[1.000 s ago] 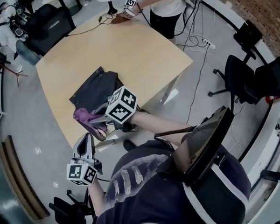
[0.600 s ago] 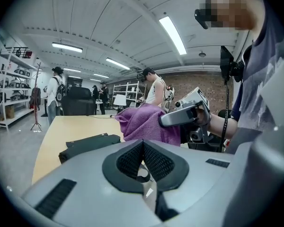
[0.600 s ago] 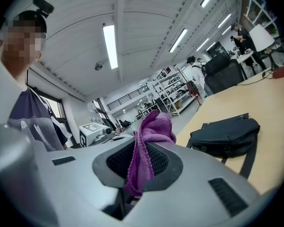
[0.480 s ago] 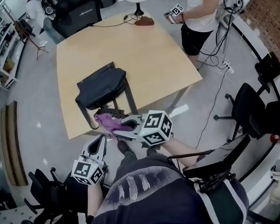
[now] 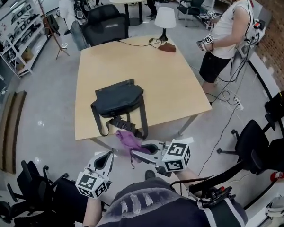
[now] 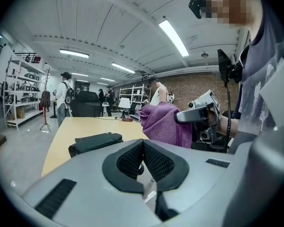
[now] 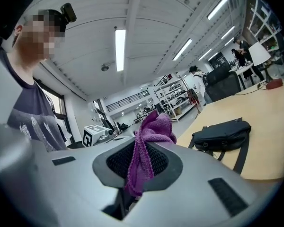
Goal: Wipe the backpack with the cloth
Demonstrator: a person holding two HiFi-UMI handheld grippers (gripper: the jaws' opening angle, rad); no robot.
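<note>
Purple cloth [image 5: 128,140] in right gripper [image 5: 138,151] hangs at table edge [image 5: 87,137] near backpack [image 5: 118,100].

No readable text, brand, number or sign is showing anywhere. The marker cube [image 5: 91,184] on the left tool [image 5: 105,159] and the one [image 5: 176,156] on the right tool [image 5: 138,150] are showing only black-and-white square patterns, no characters. The pale shirt print [image 5: 132,203] is coming out too blurred to read.
</note>
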